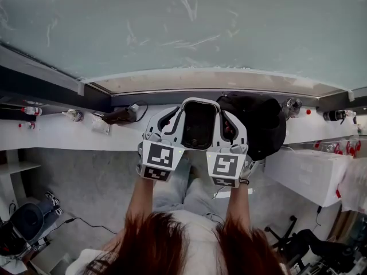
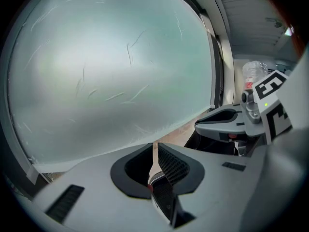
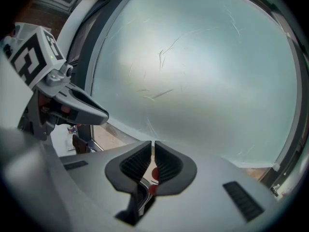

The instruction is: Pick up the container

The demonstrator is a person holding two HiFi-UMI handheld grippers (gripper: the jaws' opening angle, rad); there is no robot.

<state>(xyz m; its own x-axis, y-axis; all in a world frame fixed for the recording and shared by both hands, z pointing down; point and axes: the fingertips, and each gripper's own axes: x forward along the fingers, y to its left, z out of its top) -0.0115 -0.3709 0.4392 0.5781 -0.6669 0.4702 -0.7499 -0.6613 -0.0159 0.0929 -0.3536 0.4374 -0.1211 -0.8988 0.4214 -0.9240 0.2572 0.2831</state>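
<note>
I see no container that I can single out; only small bottles [image 1: 74, 115] lie along the white counter [image 1: 63, 133]. Both grippers are raised side by side in front of a frosted window pane [image 1: 189, 27]. My left gripper [image 1: 167, 119] [image 2: 154, 151] is shut with nothing between its ribbed pads. My right gripper [image 1: 229, 122] [image 3: 152, 151] is shut too and holds nothing. Each shows in the other's view: the right gripper's body [image 2: 231, 122] at the left gripper view's right, the left gripper's body [image 3: 67, 100] at the right gripper view's left.
A black bag [image 1: 261, 125] sits on the counter behind the right gripper. A clear plastic bottle [image 2: 253, 74] stands by the window frame, another bottle [image 1: 291, 106] beside the bag. A white box [image 1: 309, 173] is at the right, office chairs [image 1: 23, 228] on the floor below.
</note>
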